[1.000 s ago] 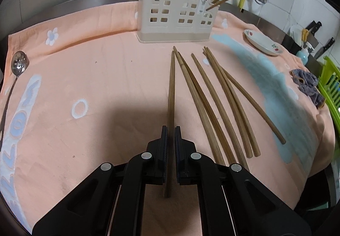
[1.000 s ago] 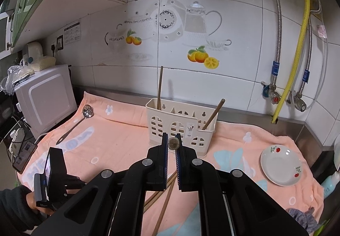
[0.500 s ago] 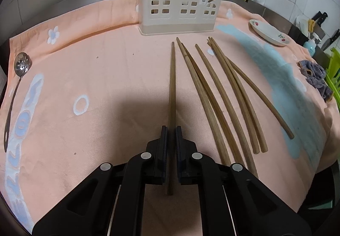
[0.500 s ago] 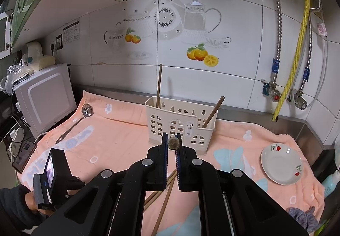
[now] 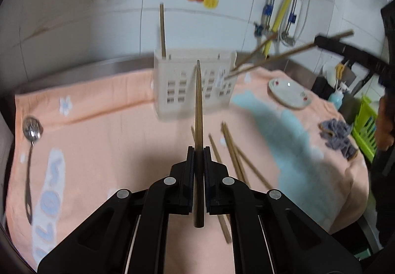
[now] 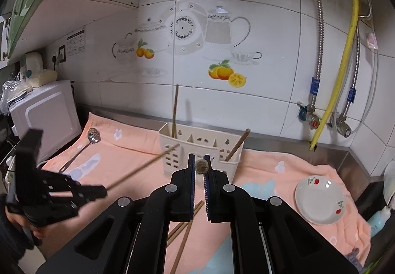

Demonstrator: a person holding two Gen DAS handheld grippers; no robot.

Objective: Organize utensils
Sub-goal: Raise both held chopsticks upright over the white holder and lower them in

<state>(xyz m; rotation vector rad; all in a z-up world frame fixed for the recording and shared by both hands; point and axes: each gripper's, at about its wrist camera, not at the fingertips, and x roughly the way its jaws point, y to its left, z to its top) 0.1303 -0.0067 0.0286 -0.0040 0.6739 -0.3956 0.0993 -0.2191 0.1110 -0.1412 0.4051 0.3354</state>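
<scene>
My left gripper (image 5: 199, 150) is shut on a brown chopstick (image 5: 198, 106), lifted off the cloth with its tip pointing at the cream utensil holder (image 5: 195, 84). From the right wrist view the left gripper (image 6: 98, 191) shows at the left, its chopstick (image 6: 143, 165) reaching toward the holder (image 6: 197, 148). My right gripper (image 6: 200, 167) is shut on a chopstick seen end-on (image 6: 201, 166), its far end at the holder's right compartment; in the left wrist view this chopstick (image 5: 284, 54) slants in from the right. Several chopsticks (image 5: 234, 153) lie on the orange cloth.
One chopstick (image 6: 175, 111) stands in the holder's left compartment, another (image 6: 238, 144) leans at its right. A slotted spoon (image 5: 30, 135) lies at the left. A small white plate (image 6: 319, 200), a grey rag (image 5: 338, 138), a microwave (image 6: 44, 116) and wall pipes (image 6: 338, 69) surround the cloth.
My left gripper has lifted its chopstick off the cloth and tilted up toward the holder. My right gripper has barely moved.
</scene>
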